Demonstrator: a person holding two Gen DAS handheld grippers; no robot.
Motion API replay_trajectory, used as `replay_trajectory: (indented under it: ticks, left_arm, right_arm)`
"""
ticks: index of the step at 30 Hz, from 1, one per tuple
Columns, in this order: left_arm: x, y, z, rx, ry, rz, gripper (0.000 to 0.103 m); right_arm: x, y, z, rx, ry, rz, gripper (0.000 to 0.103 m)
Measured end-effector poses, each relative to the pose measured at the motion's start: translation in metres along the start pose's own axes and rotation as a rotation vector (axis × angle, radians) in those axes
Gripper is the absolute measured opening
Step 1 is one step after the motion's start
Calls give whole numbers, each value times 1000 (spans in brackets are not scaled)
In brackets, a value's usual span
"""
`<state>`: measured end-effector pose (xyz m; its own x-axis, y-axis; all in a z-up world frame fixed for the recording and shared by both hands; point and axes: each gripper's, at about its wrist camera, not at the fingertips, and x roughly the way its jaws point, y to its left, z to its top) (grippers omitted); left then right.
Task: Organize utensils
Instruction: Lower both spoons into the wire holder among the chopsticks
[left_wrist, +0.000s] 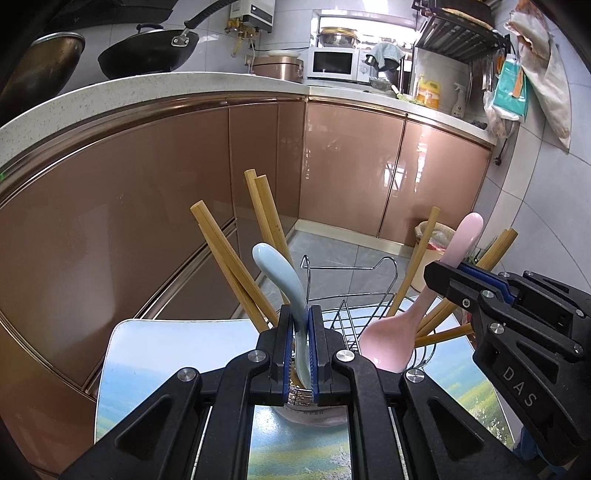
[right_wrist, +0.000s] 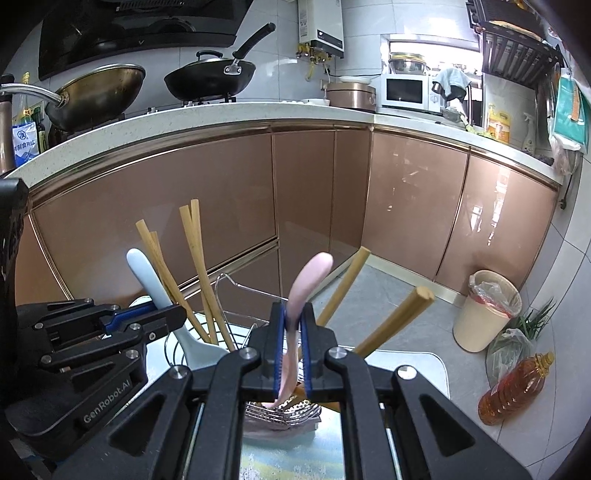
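Note:
My left gripper (left_wrist: 300, 314) is shut on the handle of a pale blue ceramic spoon (left_wrist: 282, 275), which stands upright in the left side of a chrome wire utensil holder (left_wrist: 351, 295). My right gripper (right_wrist: 293, 314) is shut on the handle of a pink ceramic spoon (right_wrist: 308, 282) standing in the holder's right side. Several wooden chopsticks (left_wrist: 229, 258) lean out of the holder on both sides. The right gripper (left_wrist: 448, 278) shows in the left wrist view, the left gripper (right_wrist: 173, 314) in the right wrist view. The pink spoon's bowl (left_wrist: 388, 339) faces the left camera.
The holder stands on a small table with a landscape-print top (left_wrist: 177, 369). Copper-coloured kitchen cabinets (right_wrist: 406, 206) run behind, with woks, a microwave and a rice cooker on the counter. A beige waste bin (right_wrist: 487, 314), a bag of greens and an oil bottle (right_wrist: 513, 387) stand on the floor at right.

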<state>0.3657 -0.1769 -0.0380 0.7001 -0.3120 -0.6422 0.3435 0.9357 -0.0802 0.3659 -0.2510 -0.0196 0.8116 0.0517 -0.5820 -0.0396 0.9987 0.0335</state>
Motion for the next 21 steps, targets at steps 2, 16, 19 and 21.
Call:
replay_trajectory:
  ticks: [2, 16, 19, 21]
  left_arm:
    - [-1, 1, -1, -1, -1, 2, 8]
    - [1, 6, -2, -18, 14, 22, 9]
    - [2, 9, -2, -37, 20, 18, 10]
    - [2, 9, -2, -40, 21, 17, 10]
  right_arm:
    - [1, 2, 0, -11, 12, 1, 8]
    - [4, 8, 2, -24, 43, -2, 9]
    - [3, 8, 3, -24, 49, -6, 9]
    - [3, 9, 4, -26, 51, -8, 9]
